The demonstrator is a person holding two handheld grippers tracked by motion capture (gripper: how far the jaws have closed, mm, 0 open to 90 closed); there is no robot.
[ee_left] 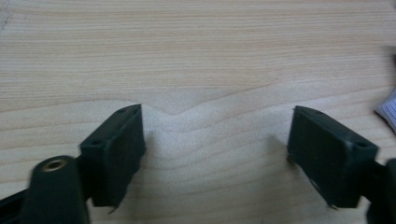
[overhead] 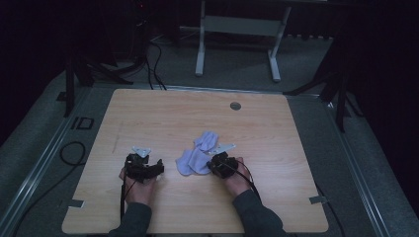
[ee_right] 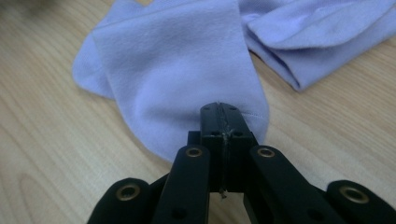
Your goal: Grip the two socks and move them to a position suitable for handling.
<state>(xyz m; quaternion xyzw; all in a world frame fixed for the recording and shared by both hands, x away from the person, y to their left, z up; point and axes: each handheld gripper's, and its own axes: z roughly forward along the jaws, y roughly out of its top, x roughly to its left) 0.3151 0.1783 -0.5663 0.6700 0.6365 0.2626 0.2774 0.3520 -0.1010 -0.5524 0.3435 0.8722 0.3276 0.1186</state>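
Two pale lilac socks lie near the middle of the wooden table. The nearer sock lies flat, and the second sock lies folded just beyond it. My right gripper is shut on the near edge of the nearer sock, its jaws pressed together over the fabric. My left gripper stands open left of the socks, low over bare wood with nothing between its fingers. A corner of a sock shows at the right edge of the left gripper view.
A round grey cable grommet sits in the table near its far edge. Beyond the table stand the white legs of another desk and cables on the floor. Tape marks lie near the front corners.
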